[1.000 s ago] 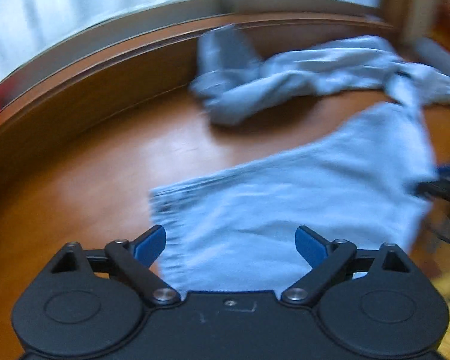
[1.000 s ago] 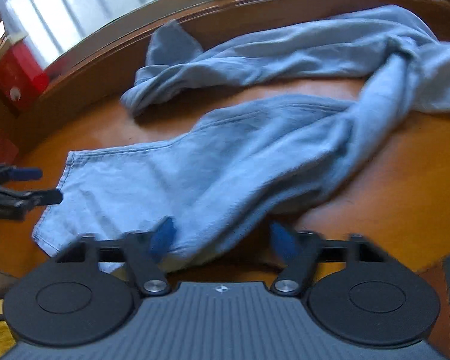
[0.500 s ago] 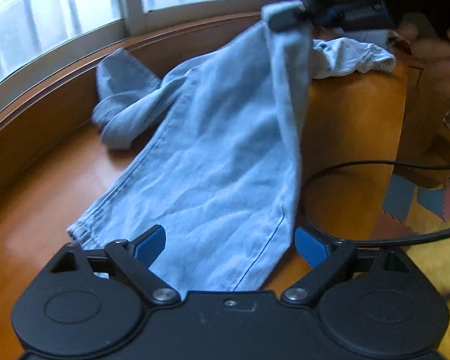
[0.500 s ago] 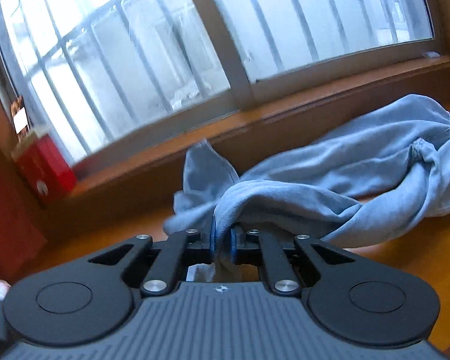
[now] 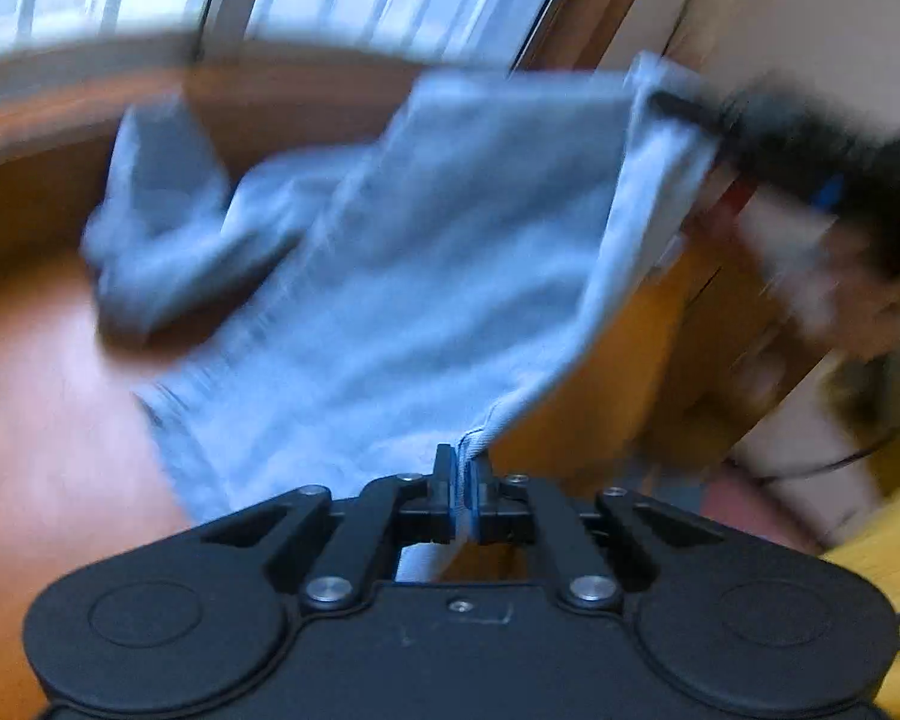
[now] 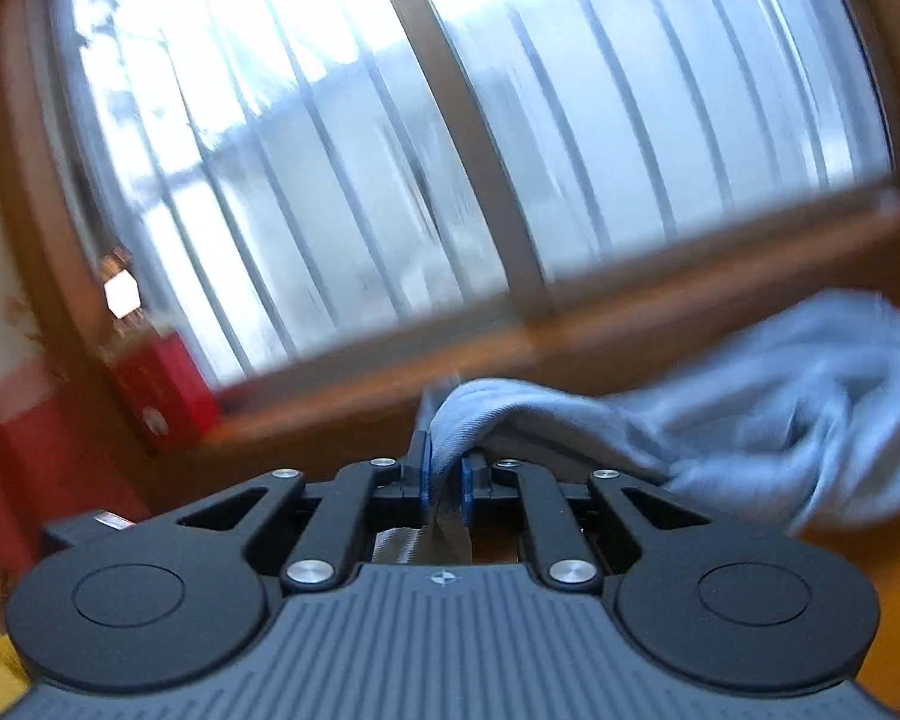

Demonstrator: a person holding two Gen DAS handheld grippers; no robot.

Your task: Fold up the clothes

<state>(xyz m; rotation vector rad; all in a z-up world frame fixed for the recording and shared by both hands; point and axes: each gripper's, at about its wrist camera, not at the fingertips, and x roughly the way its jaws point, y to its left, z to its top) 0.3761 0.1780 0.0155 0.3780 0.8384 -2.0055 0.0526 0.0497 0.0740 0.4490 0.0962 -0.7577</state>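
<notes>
A pair of light blue jeans [image 5: 426, 276] lies partly on the wooden table [image 5: 48, 456], one leg lifted. My left gripper [image 5: 463, 483] is shut on the hem end of that leg near the table's front edge. My right gripper [image 6: 444, 474] is shut on a fold of the jeans [image 6: 750, 396] and holds it up in the air; it also shows blurred in the left wrist view [image 5: 678, 105] at the upper right, with the fabric stretched between the two grippers. The rest of the jeans lies bunched at the back of the table.
A window with bars [image 6: 450, 120] and a wooden sill run behind the table. A red box [image 6: 162, 390] stands at the left on the sill. A black cable [image 5: 810, 468] hangs beyond the table's right edge. Both views are motion-blurred.
My left gripper has shut on the hem of the jeans leg. My right gripper has lifted its fold higher, and the leg now hangs stretched between them.
</notes>
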